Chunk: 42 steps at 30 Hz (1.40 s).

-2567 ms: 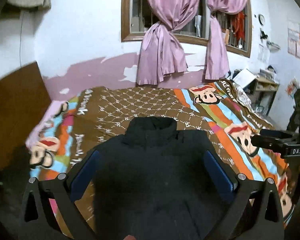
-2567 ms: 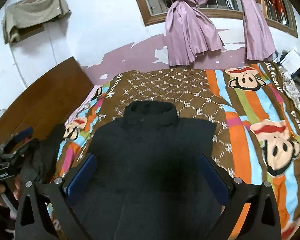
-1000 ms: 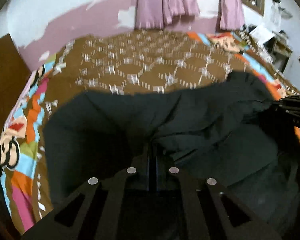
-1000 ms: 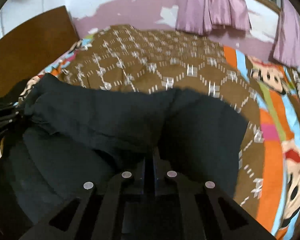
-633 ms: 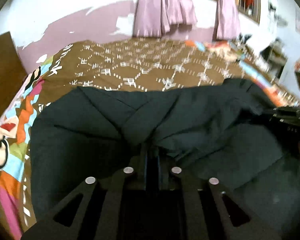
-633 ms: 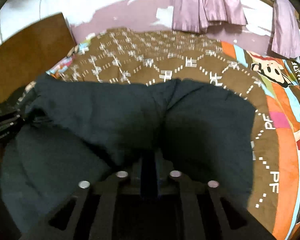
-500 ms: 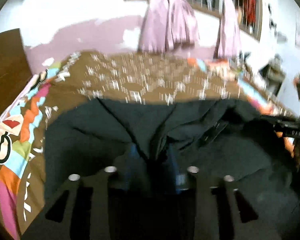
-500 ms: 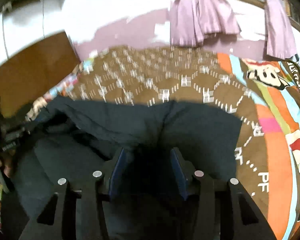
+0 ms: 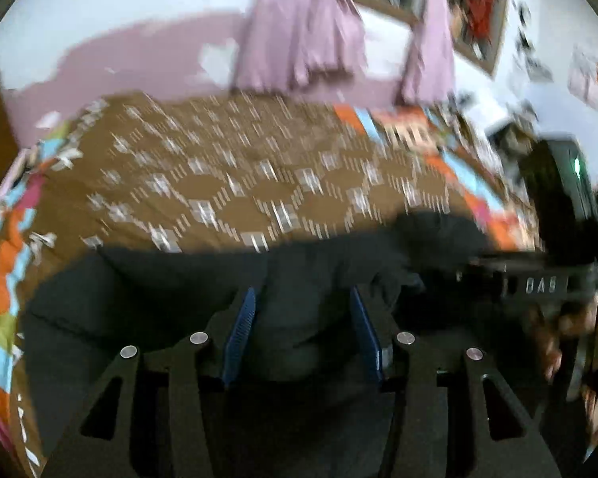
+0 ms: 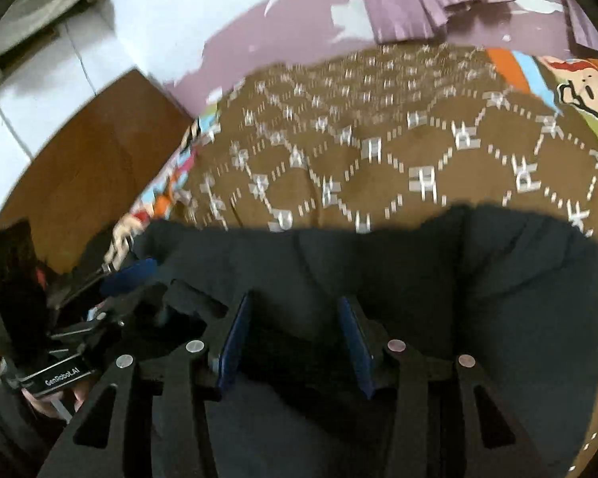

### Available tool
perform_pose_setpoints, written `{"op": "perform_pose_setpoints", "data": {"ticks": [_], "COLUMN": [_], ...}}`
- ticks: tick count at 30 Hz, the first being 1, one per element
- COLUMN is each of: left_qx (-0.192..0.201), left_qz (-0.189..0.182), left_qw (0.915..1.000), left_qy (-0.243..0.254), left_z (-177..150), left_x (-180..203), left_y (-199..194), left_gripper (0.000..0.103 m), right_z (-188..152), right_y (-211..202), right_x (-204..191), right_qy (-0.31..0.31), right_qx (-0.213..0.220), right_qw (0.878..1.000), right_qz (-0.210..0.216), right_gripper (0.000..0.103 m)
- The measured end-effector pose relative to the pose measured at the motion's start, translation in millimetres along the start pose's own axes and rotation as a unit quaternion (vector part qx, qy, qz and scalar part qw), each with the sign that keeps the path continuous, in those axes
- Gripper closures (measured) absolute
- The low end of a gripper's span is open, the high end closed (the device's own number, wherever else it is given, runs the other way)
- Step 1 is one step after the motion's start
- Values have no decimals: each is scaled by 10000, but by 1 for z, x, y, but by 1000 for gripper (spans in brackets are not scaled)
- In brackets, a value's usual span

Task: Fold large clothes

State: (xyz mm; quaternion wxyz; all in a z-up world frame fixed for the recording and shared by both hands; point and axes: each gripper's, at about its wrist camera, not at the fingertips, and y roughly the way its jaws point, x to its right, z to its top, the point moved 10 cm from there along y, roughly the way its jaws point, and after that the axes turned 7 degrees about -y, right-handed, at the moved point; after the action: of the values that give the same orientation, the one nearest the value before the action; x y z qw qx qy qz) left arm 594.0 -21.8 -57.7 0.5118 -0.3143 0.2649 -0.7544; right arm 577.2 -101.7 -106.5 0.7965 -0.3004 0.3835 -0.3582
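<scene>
Here, on the bed: black jacket point(image 9: 159, 286), doubled over into a wide dark band, lying across the near part of the brown patterned bedspread point(image 9: 239, 183). Hovers over it at a downward slant, the left gripper point(image 9: 303, 294), jaws part-way apart and just opening further, blue pads either side of a rise of dark cloth without pinching it. Much the same at the right gripper point(image 10: 296, 298): jaws newly opened to a partial gap, jacket fabric below and between the pads, nothing clamped. Shows only from the left wrist: the window frame above the pink curtains point(image 9: 299, 40), a small green light point(image 9: 577, 165) on the other tool at the right edge, and a blurred hand point(image 9: 570, 318) beneath it, just beside the jacket's right end. Shows only from the right wrist: the wooden headboard point(image 10: 79, 171) at left, a greyish cloth point(image 10: 40, 4) hung high on the white wall, a cartoon face on the striped part of the bedspread, and the jacket's right half, puffed and creased, reaching toward the bed's edge. Heavy blur across both views; cannot tell any finer detail of the garment.
</scene>
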Motion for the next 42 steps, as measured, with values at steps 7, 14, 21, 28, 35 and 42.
{"op": "perform_pose_setpoints", "data": {"ticks": [7, 14, 21, 28, 35, 42], "left_qx": [-634, -789, -140, 517, 946, 1167], "left_qz": [517, 1051, 1067, 1002, 909, 1083], "left_qw": [9941, 9868, 9931, 9902, 9867, 9845], "left_qy": [716, 947, 473, -822, -962, -735], "left_z": [-45, -57, -49, -36, -20, -23], "left_x": [-9, -18, -16, -11, 28, 61], "left_y": [26, 51, 9, -56, -128, -193], "left_gripper": [71, 71, 65, 40, 5, 2], "right_z": [-45, -51, -48, -40, -44, -55], "right_y": [31, 48, -2, -78, -142, -208], "right_x": [16, 23, 15, -7, -41, -74], "right_qy": [-187, -180, 110, -187, -314, -492], "right_qx": [-770, -737, 40, 685, 1031, 1416], "right_qw": [9968, 9970, 9995, 9930, 9862, 9766], "right_qz": [-33, -146, -294, -942, -1254, -1541], "right_gripper": [68, 69, 57, 29, 7, 0]}}
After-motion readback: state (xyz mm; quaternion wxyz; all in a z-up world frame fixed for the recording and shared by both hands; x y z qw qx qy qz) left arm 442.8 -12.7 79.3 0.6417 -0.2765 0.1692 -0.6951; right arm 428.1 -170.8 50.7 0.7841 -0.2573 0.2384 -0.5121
